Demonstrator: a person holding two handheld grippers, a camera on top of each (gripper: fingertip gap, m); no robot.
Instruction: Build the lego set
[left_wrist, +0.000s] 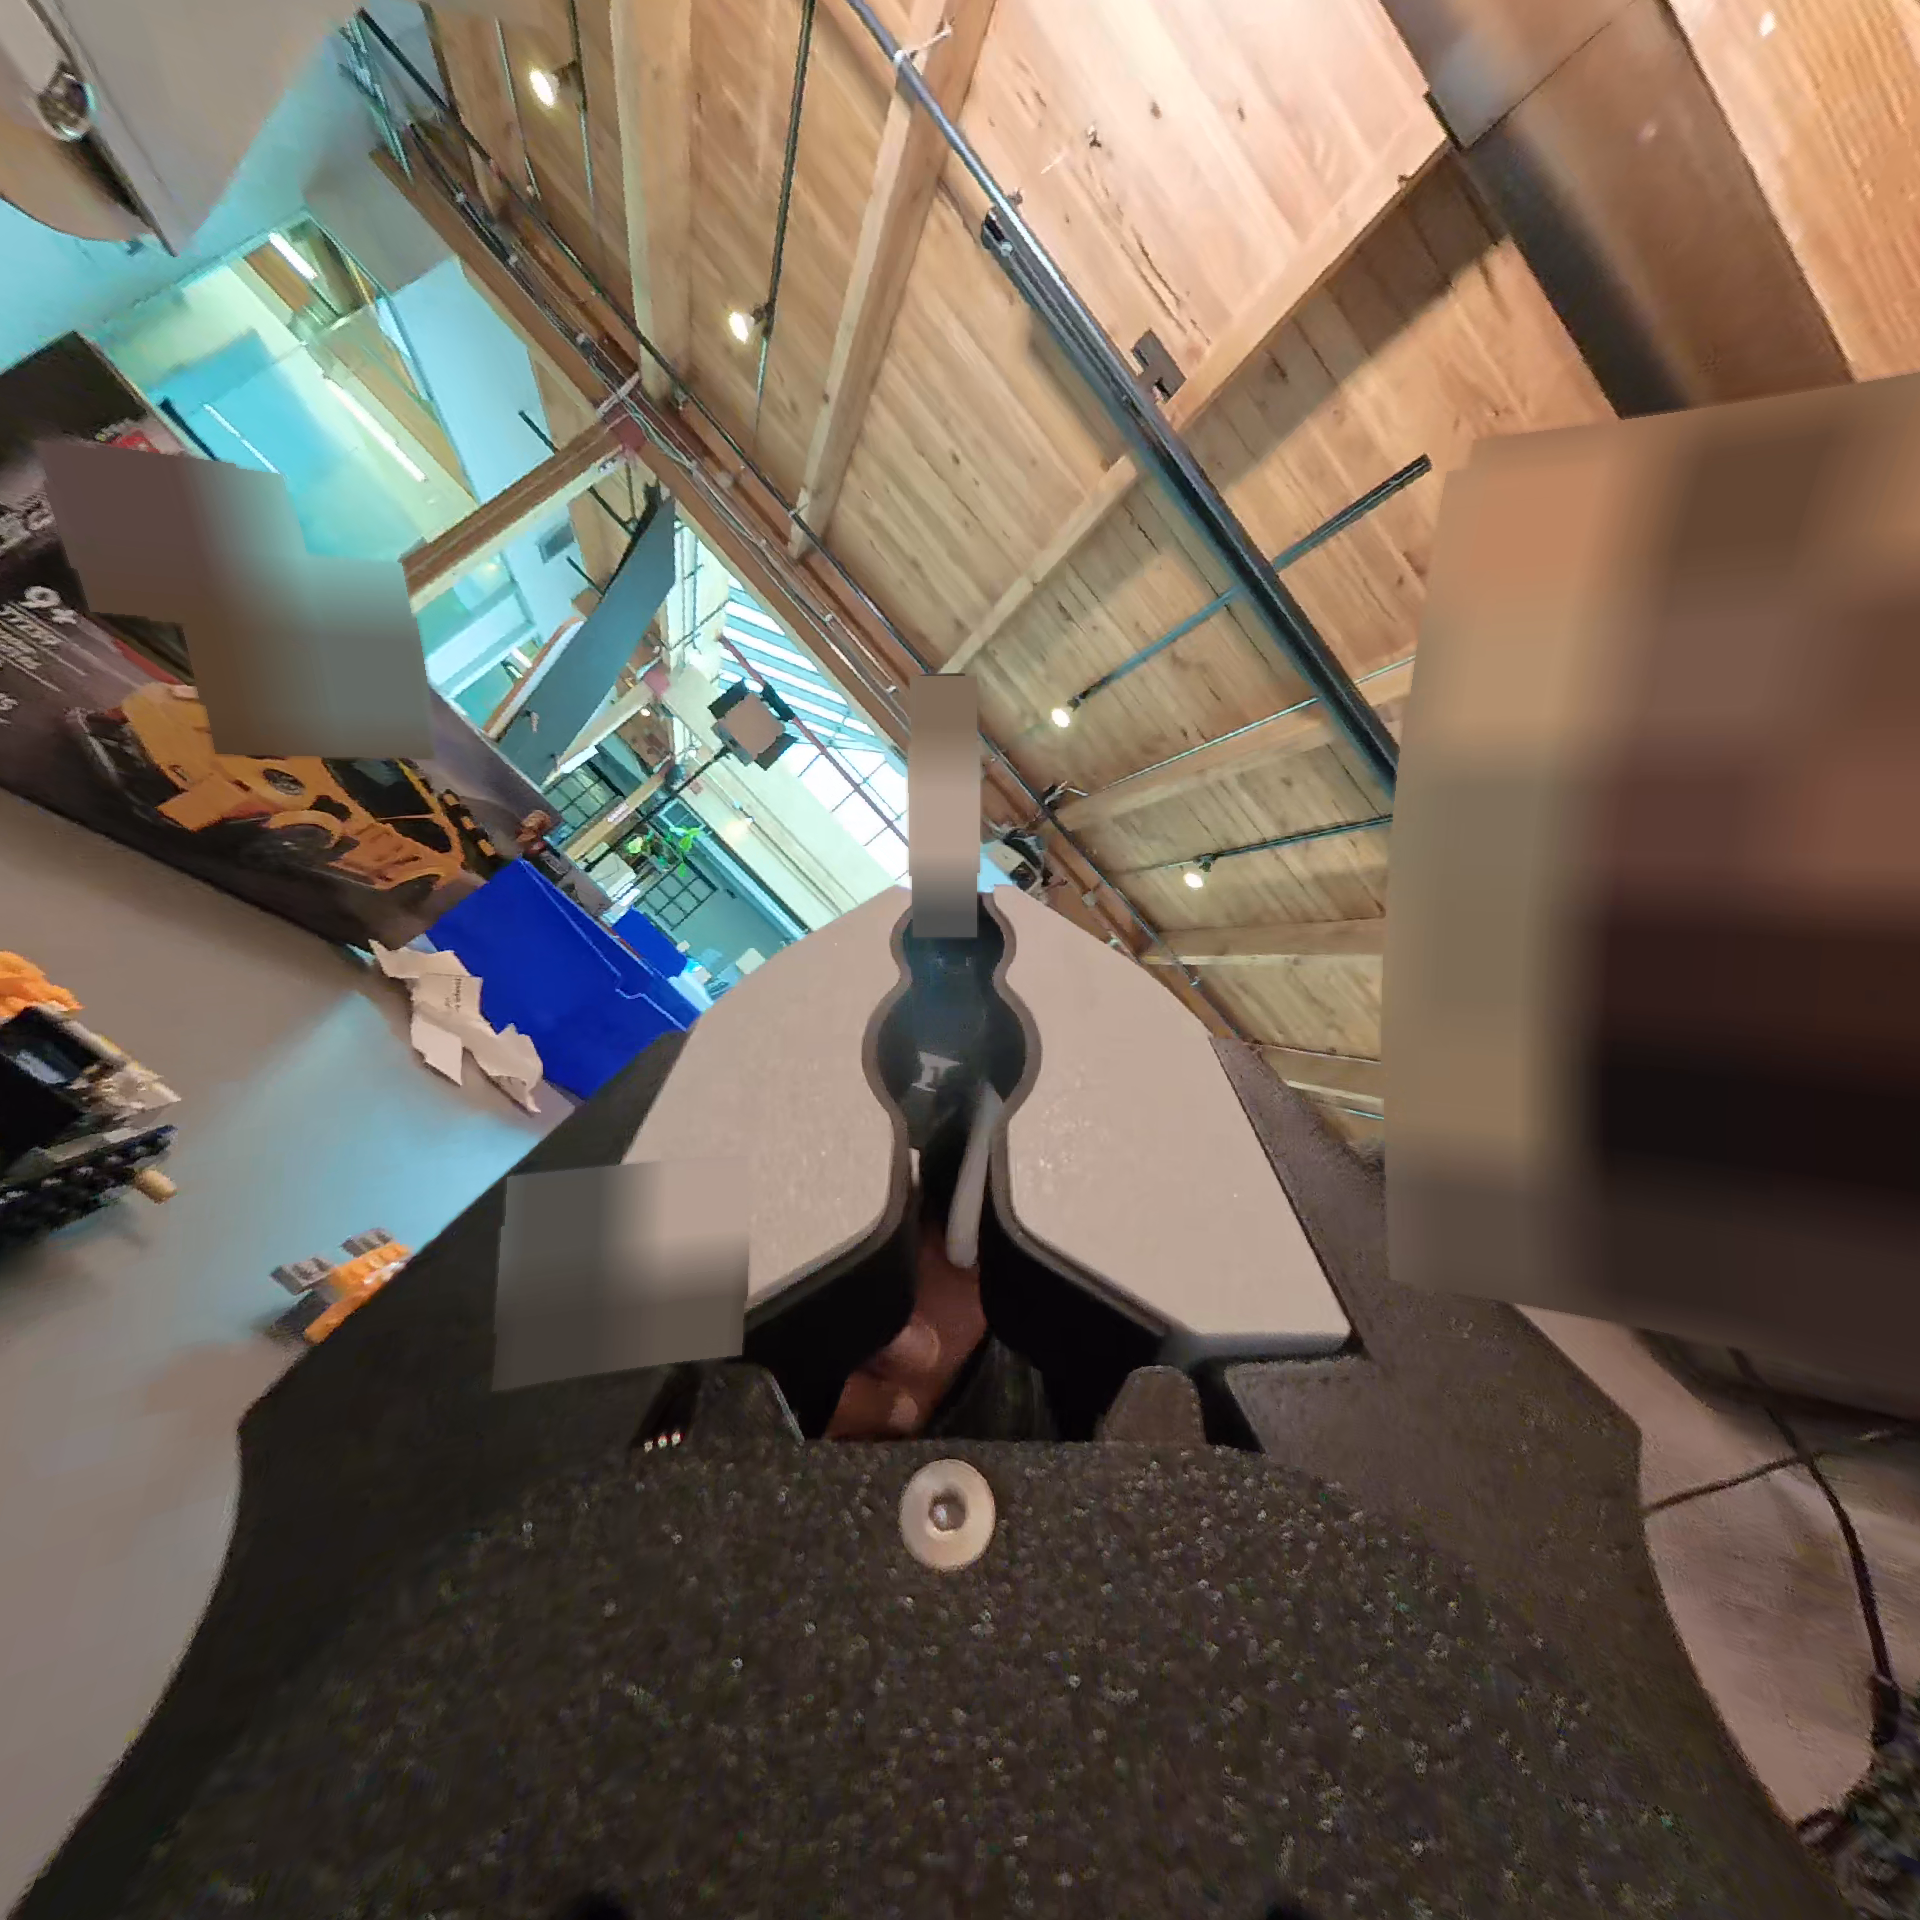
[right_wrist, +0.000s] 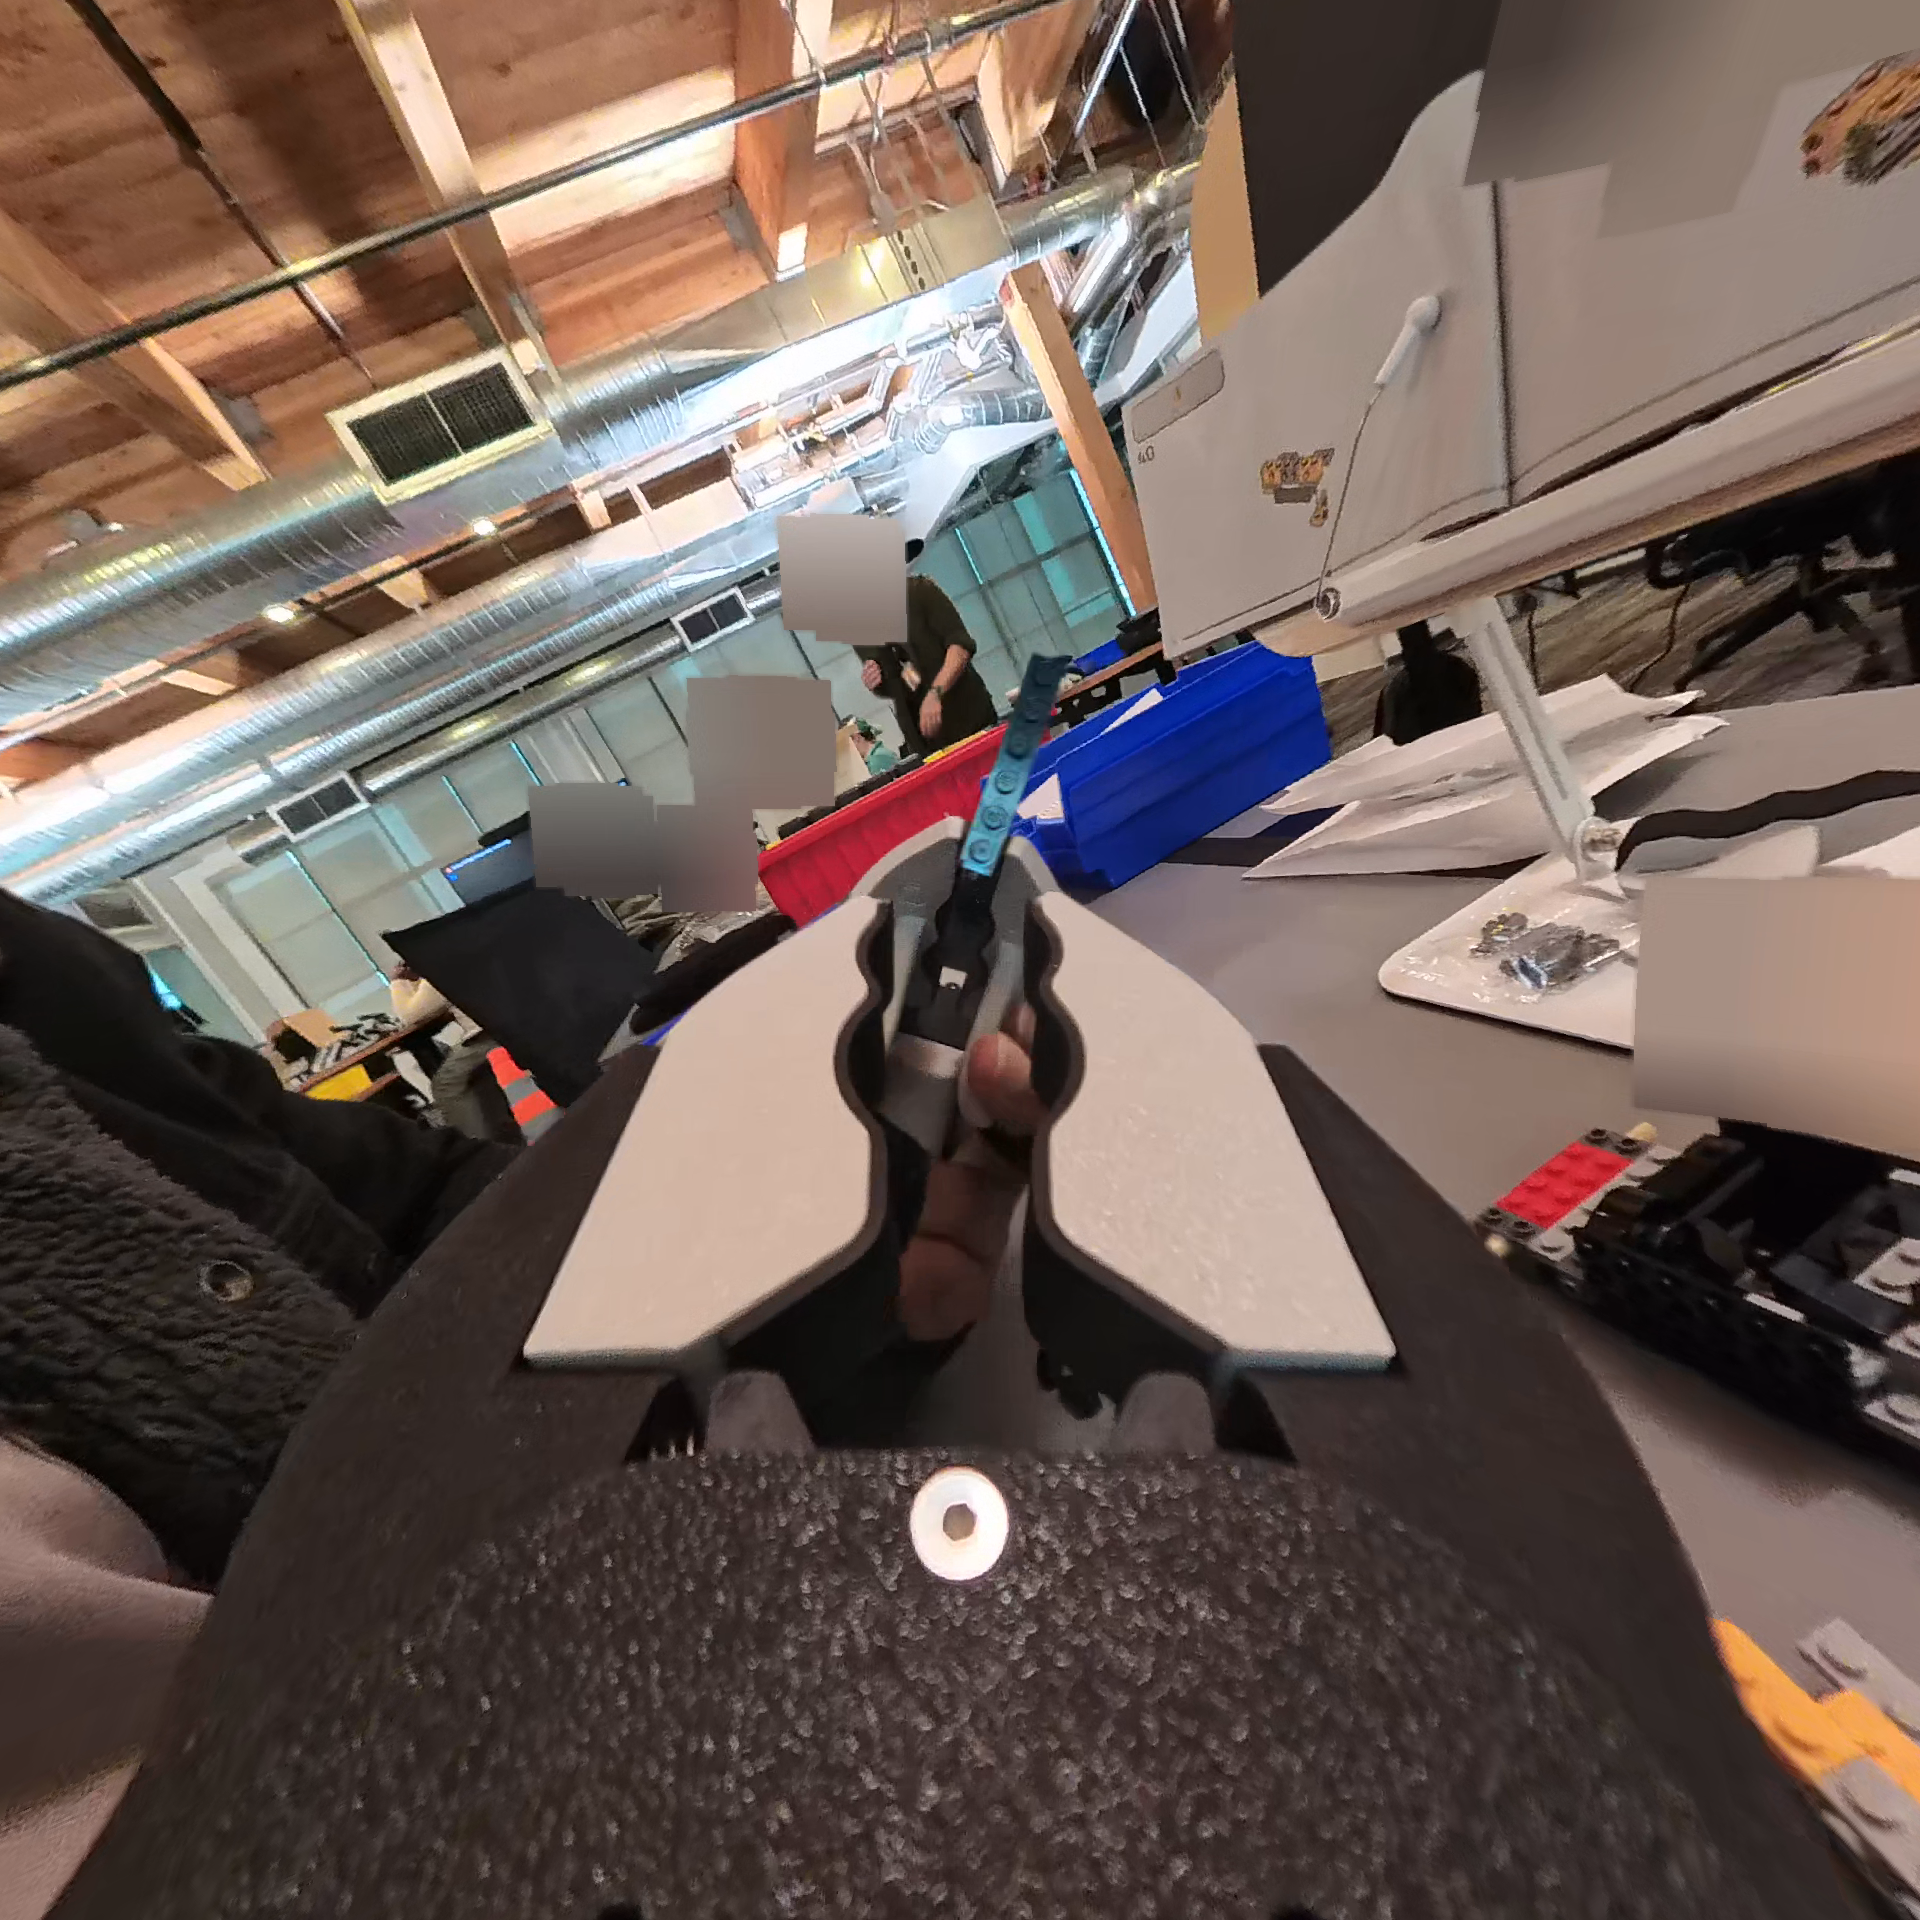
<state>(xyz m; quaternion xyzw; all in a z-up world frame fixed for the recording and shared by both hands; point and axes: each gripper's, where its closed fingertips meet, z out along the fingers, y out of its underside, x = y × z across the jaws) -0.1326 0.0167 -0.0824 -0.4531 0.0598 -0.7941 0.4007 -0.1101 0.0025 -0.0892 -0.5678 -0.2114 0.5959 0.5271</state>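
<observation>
Both grippers are raised and tilted up toward the ceiling. My right gripper (right_wrist: 961, 873) is shut on a small black piece (right_wrist: 961, 951) with a long blue studded plate (right_wrist: 1013, 769) sticking up past the fingertips. A person's finger (right_wrist: 997, 1070) touches the piece from below, beside a grey part that I cannot identify. My left gripper (left_wrist: 948, 935) is shut on a dark piece (left_wrist: 940, 1039), next to a thin white curved strip (left_wrist: 971, 1174). A black lego assembly lies on the grey table (right_wrist: 1351, 1039), in the right wrist view (right_wrist: 1714, 1278) and at the left edge of the left wrist view (left_wrist: 62, 1122).
An open instruction booklet (right_wrist: 1507, 395) sits on a stand above a bag of parts (right_wrist: 1538, 951). Blue bins (right_wrist: 1174, 758) (left_wrist: 561, 987) and a red bin (right_wrist: 873, 831) stand at the back. Loose orange and grey pieces (left_wrist: 343, 1278) (right_wrist: 1829, 1756), crumpled paper (left_wrist: 457, 1023), the set's box (left_wrist: 260, 810).
</observation>
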